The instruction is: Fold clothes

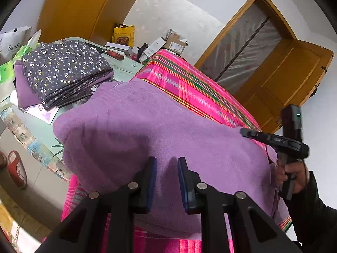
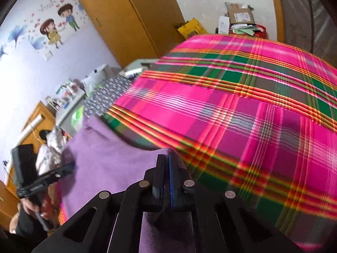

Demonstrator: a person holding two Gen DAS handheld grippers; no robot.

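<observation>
We work on a surface draped in a pink, green and orange plaid cloth, which fills most of the right wrist view. Beside it stands a pale green table with a picture-patterned edge. On that table we see a folded dark floral garment stacked on a folded purple one. Behind rise a wooden wardrobe and white walls; one wall carries a cartoon sticker of two children. A wooden door stands open beside a frame covered in plastic sheeting. Boxes and a yellow bag are piled against the far wall, and a red slipper lies on the floor.

On a white bag at the table's far corner we read "SanSa", the rest cut off. Labels on the boxes are too small to read.

The purple fleece garment lies spread on the plaid cloth, at its near edge. Our left gripper hovers over it with its jaws partly open and a clear gap between the blue pads; whether the tips touch the fleece we cannot tell. Our right gripper has its jaws pressed together on an edge of the fleece, and purple fabric hangs beneath them. In the left wrist view that gripper sits at the garment's right edge, held by a hand in a dark sleeve.
</observation>
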